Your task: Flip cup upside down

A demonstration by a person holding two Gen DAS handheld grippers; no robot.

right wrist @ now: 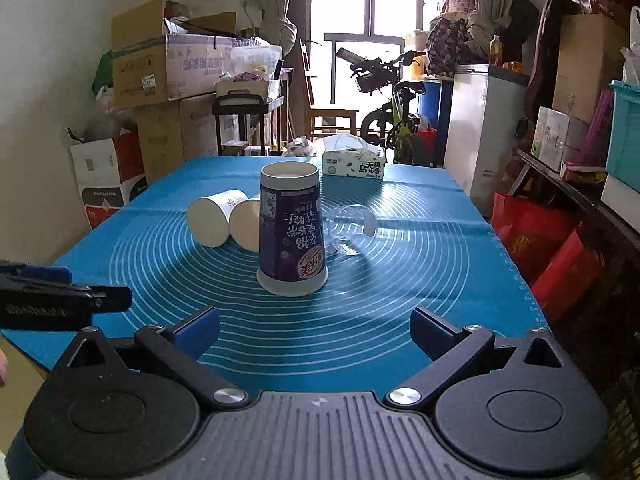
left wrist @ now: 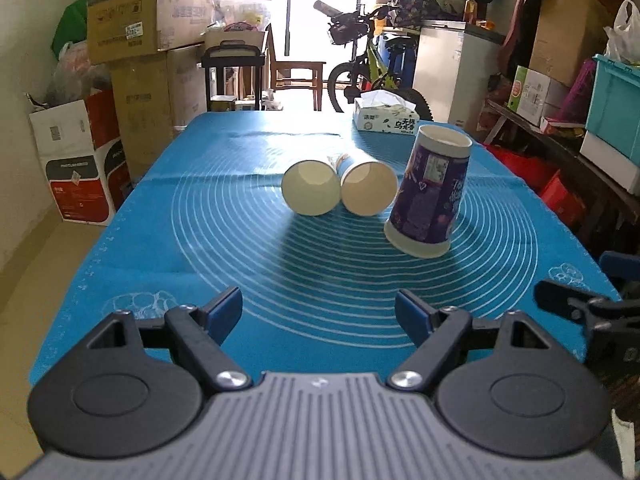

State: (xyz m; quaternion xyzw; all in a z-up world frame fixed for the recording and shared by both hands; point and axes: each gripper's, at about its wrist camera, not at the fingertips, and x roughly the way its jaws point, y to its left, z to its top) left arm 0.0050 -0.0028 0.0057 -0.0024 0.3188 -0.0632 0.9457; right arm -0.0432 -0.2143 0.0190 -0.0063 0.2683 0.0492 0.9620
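Lying on their sides at centre-left of the blue mat (right wrist: 420, 288) are two white paper cups (right wrist: 214, 220), touching; just right of them the purple cup (right wrist: 290, 236) stands upside down. Near, the left gripper (left wrist: 318, 314) and right gripper (right wrist: 314, 330) both gape wide, empty.

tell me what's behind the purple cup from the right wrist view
Behind the purple cup lies a clear glass on its side, partly hidden, with two paper cups beside it. Further back sits a tissue box.
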